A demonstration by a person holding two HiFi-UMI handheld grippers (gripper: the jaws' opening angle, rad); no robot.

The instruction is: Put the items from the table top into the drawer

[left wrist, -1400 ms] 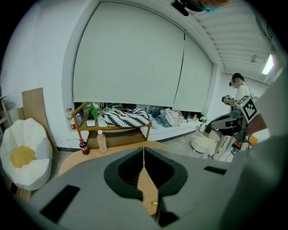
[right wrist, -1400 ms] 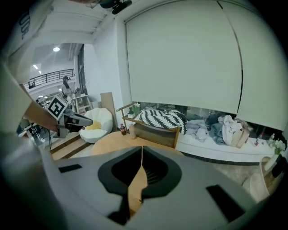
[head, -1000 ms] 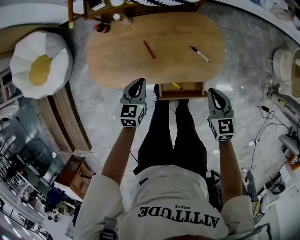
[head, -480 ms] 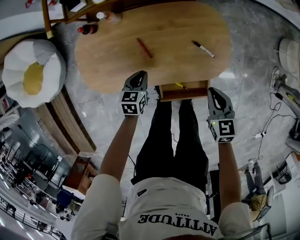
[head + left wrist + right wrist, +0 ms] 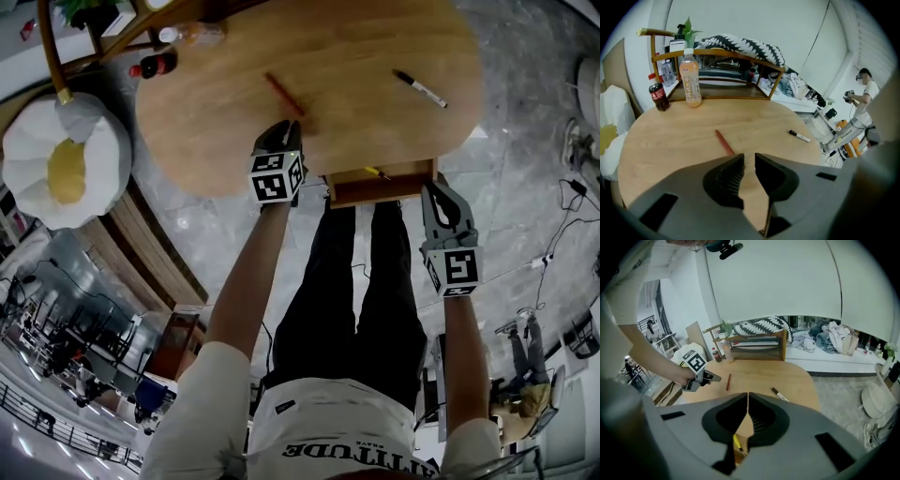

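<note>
Pencil [image 5: 724,142], red, lies on tabletop [image 5: 665,140] at 11 o'clock of left gripper [image 5: 749,158]; jaws just spreading, nothing between. Best straddle mid-shaft crosswise before pinching. Right gripper [image 5: 748,393] pressed together, empty.

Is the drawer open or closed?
Open. The drawer sticks out from under the table at its near edge, and a yellow pen shows lying inside it.

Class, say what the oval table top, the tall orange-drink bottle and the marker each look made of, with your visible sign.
Table top: wood or veneer, matt and light; grain streaks run along it.
Tall bottle: probably clear plastic; the orange drink shows through.
Marker: likely smooth plastic, white barrel, black cap; too small to be sure.
</note>
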